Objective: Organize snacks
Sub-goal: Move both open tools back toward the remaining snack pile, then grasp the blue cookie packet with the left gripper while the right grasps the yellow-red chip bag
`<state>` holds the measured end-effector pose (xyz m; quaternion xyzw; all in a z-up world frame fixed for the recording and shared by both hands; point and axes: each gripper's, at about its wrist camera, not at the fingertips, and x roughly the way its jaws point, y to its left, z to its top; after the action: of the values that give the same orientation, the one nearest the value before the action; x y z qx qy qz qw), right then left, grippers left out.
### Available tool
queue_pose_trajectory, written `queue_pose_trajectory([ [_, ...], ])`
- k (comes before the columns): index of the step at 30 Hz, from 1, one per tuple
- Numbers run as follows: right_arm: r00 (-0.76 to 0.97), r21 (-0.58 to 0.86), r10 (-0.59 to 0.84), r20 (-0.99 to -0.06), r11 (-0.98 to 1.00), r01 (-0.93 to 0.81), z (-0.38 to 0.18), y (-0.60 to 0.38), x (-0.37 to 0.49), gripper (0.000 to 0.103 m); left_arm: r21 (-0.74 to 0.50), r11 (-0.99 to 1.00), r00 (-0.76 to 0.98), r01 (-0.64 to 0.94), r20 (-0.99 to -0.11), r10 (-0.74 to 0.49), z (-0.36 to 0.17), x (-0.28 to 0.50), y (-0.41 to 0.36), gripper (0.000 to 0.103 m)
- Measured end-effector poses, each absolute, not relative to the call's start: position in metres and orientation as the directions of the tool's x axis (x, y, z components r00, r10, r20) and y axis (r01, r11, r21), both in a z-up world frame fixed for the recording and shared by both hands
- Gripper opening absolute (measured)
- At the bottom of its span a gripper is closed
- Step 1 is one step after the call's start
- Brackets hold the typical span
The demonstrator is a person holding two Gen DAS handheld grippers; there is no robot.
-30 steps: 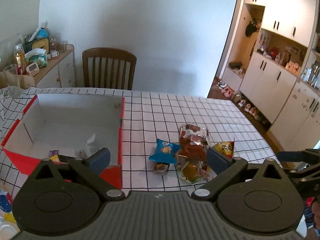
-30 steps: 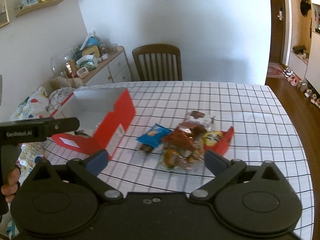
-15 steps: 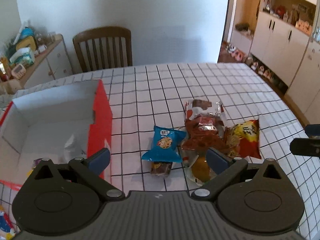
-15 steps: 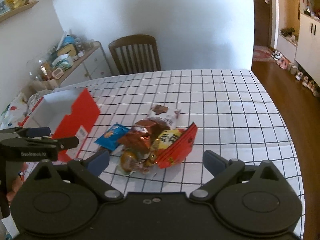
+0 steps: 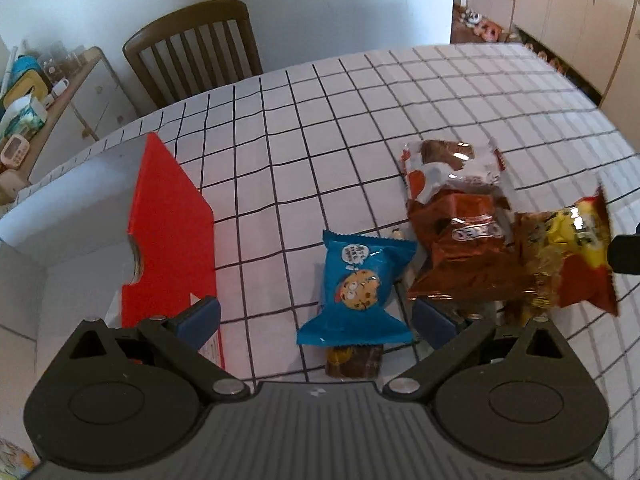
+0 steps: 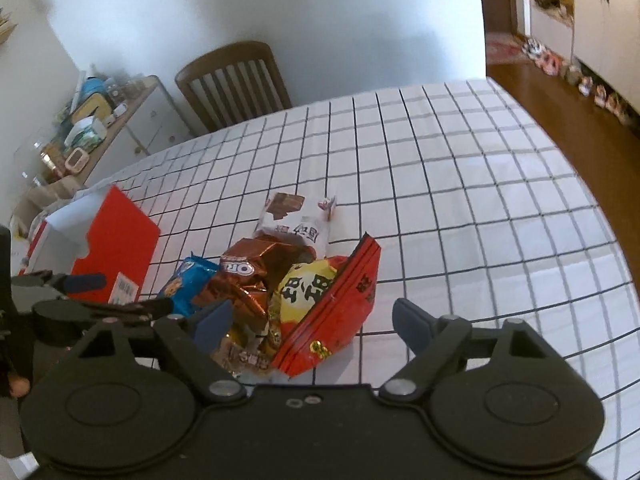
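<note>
- the right gripper [image 6: 308,326] stands over the near end of the snack pile, its jaws closing with the red and yellow bag [image 6: 332,308] between them but the pads not yet pressing on it.
- the left gripper [image 5: 316,316] is spread wide with the blue cookie packet [image 5: 360,284] lying between its fingers, untouched.
- risk: the packets overlap, so a closing pinch on the red and yellow bag may also catch the crinkled brown oreo packet [image 6: 256,276] beside it and drag two at once.
- risk: the bag is puffy and slick; a grip on its edge could slip, or crush what is inside.
- risk: both grippers work the same small heap, near each other, so they could knock together or scatter the packets.
- a small brown bar [image 5: 352,362] sits half hidden under the blue packet and is easy to miss.
- the snacks lie on a table under a white cloth with a black grid [image 5: 360,120]; a red and white cardboard box [image 5: 172,232] stands open just left of the pile.
- a wooden chair [image 5: 196,48] waits at the far edge, a cluttered sideboard [image 6: 100,132] on the left, white cupboards [image 5: 568,12] and shoes on the right.
</note>
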<state>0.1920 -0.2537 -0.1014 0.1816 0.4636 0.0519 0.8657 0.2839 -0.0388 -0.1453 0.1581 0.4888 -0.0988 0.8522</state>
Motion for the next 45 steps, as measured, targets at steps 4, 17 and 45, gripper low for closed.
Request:
queue_pose_trajectory([
  [4,0.549,0.388,0.273,-0.790,0.916,0.101,-0.111,-0.254,0.202,0.082,0.169,0.930,0.480,0.325,-0.877,-0.008,-0.152,0.295,-0.042,0.103],
  [17,0.502,0.410,0.275,-0.820,0.894,0.180,-0.136,-0.251,0.220,0.075,0.199,0.916,0.488,0.349,-0.873,0.004,-0.161,0.302,-0.059,0.087],
  [45,0.538,0.375,0.225,-0.813,0.908,0.188,-0.125,-0.259,0.209,0.054,-0.049,0.972,0.402,0.228,-0.905,-0.140,-0.146,0.303,-0.036,0.038],
])
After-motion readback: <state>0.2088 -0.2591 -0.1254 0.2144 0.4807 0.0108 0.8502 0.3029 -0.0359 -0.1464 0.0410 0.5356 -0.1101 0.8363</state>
